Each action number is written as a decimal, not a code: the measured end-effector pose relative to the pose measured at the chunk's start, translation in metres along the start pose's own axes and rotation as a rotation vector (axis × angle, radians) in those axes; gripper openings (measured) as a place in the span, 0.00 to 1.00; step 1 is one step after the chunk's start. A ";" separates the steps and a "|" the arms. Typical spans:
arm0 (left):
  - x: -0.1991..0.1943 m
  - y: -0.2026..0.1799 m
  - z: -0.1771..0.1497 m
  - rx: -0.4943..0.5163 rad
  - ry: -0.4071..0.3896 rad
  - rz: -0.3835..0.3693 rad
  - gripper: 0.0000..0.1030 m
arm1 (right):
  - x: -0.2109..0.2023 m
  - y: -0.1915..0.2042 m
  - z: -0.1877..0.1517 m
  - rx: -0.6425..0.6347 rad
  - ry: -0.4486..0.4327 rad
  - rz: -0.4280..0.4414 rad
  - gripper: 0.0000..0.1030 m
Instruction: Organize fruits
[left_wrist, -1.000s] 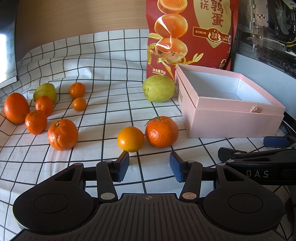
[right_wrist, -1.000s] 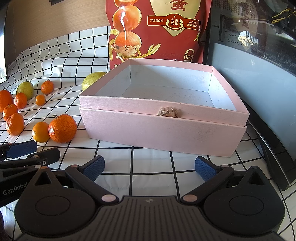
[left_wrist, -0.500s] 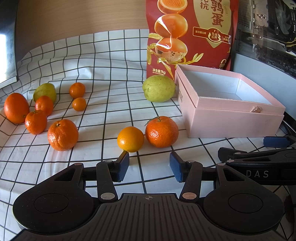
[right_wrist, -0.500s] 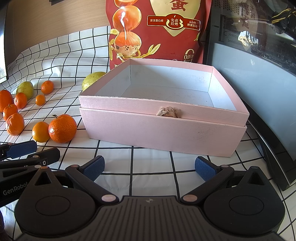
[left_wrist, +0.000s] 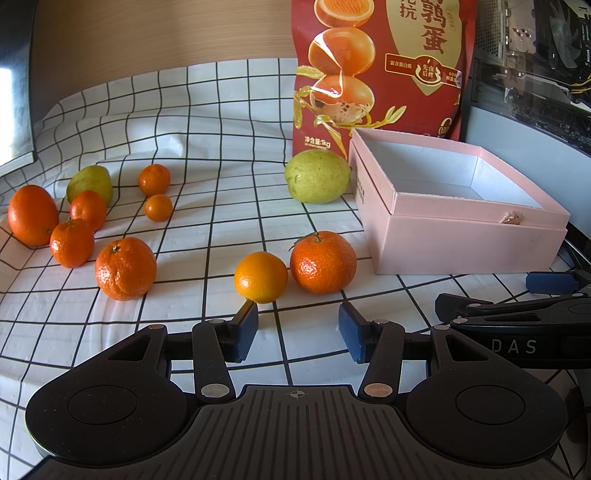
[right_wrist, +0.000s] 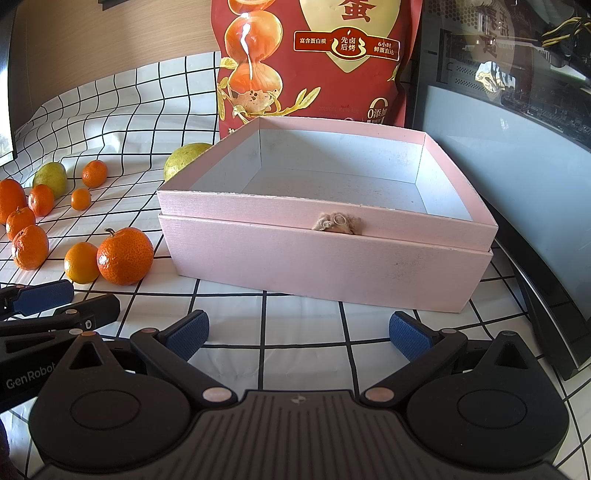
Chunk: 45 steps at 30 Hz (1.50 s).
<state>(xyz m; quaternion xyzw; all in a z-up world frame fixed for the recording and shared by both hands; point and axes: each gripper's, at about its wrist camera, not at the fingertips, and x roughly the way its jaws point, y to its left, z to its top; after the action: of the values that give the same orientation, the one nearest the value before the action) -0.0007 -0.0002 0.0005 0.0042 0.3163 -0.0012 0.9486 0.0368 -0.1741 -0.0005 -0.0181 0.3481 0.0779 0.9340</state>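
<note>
Several oranges and mandarins lie on the checked cloth (left_wrist: 221, 122). A small orange (left_wrist: 260, 277) and a mandarin (left_wrist: 323, 262) sit just ahead of my left gripper (left_wrist: 297, 326), which is open and empty. A green pear (left_wrist: 317, 176) rests beside the empty pink box (left_wrist: 476, 243). Another pear (left_wrist: 89, 182) lies far left among several mandarins (left_wrist: 125, 267). My right gripper (right_wrist: 297, 334) is open and empty in front of the pink box (right_wrist: 325, 258). The left gripper's fingers (right_wrist: 44, 297) show at its left.
A red snack bag (left_wrist: 376, 70) stands behind the box. A dark computer case (right_wrist: 517, 110) runs along the right. A wooden wall backs the cloth. The right gripper's fingers (left_wrist: 550, 282) show at the left wrist view's right edge.
</note>
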 end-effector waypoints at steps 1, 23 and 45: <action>0.000 0.000 0.000 0.000 0.000 0.000 0.53 | 0.000 0.000 0.000 0.000 0.000 0.000 1.00; -0.024 0.059 0.034 -0.009 0.111 -0.180 0.48 | 0.012 0.001 0.006 -0.027 0.157 0.028 1.00; -0.037 0.211 0.044 -0.265 0.176 -0.049 0.48 | -0.028 0.118 0.049 -0.107 0.145 0.088 0.92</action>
<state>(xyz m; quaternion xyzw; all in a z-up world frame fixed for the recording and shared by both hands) -0.0028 0.2101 0.0590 -0.1287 0.3955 0.0179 0.9092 0.0288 -0.0568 0.0569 -0.0585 0.4106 0.1357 0.8998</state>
